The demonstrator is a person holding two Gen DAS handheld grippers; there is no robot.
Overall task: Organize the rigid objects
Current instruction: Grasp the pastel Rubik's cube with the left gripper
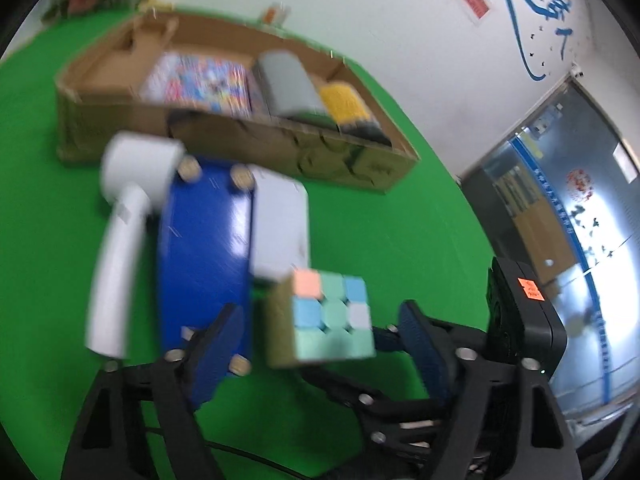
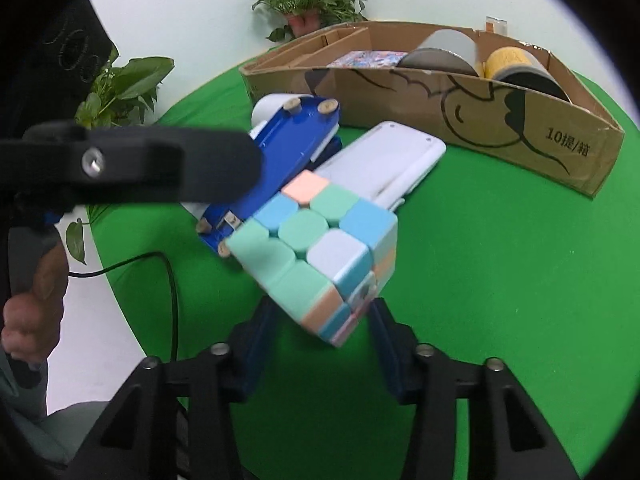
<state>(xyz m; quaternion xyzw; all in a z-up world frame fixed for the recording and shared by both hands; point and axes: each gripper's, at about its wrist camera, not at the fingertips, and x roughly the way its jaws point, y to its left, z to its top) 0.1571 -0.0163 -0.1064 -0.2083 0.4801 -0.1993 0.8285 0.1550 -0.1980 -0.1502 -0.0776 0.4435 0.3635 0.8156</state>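
A pastel puzzle cube [image 2: 316,256] sits between the blue pads of my right gripper [image 2: 320,316], which is shut on it above the green table. The cube also shows in the left wrist view [image 1: 328,316], with the right gripper's finger [image 1: 424,344] beside it. My left gripper [image 1: 320,332] is open, its left pad [image 1: 220,340] over a blue tray [image 1: 204,256]. The tray [image 2: 280,160] lies upside down with wooden feet up. A white hair dryer [image 1: 124,220] and a white flat device [image 1: 280,224] lie beside it.
A long cardboard box [image 1: 224,136] stands behind on the green cloth [image 1: 380,232], holding a colourful book [image 1: 200,80], a grey roll [image 1: 288,84] and a yellow-topped jar [image 1: 344,100]. Potted plants [image 2: 312,0] stand at the back. A black cable [image 2: 168,280] runs at the left.
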